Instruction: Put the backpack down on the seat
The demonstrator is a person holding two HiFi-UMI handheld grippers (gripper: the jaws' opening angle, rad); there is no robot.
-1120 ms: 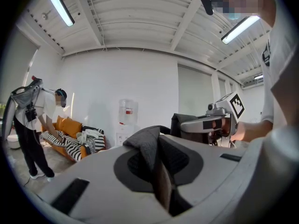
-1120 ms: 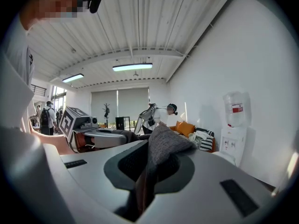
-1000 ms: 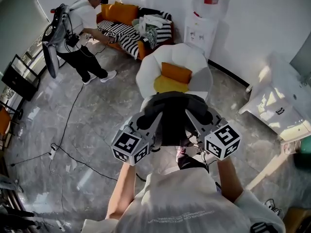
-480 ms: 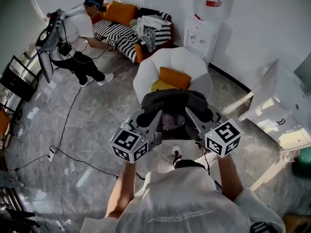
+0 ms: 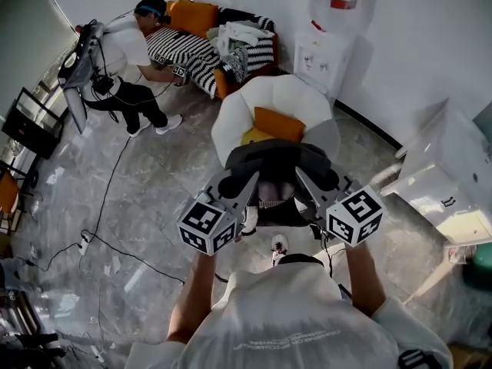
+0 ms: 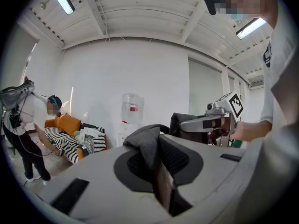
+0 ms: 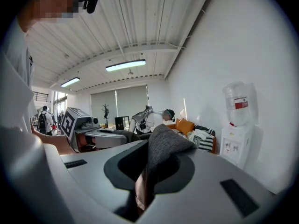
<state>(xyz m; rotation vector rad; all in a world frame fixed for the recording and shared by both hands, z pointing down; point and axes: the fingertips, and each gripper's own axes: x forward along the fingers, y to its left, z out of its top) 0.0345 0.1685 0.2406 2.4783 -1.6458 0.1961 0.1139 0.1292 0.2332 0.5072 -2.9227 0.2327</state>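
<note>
left gripper [image 5: 233, 184] and right gripper [image 5: 310, 180] each clamp a fold of the backpack [image 5: 274, 166]. centre it over the seat [image 5: 227, 123], lower both sides evenly, release once settled.

backpack [image 5: 278, 166] sides hidden behind left gripper [image 5: 238, 183] and right gripper [image 5: 309, 180], armchair [image 5: 231, 118] seat front covered by it, water dispenser [image 5: 327, 52] bottle top cut off at 1 o'clock, white cabinet [image 5: 453, 167] clipped at 3 o'clock

Office lounge: water dispenser [image 5: 330, 33], striped sofa [image 5: 192, 52], white armchair [image 5: 296, 94], strip lights [image 7: 125, 65] overhead.
</note>
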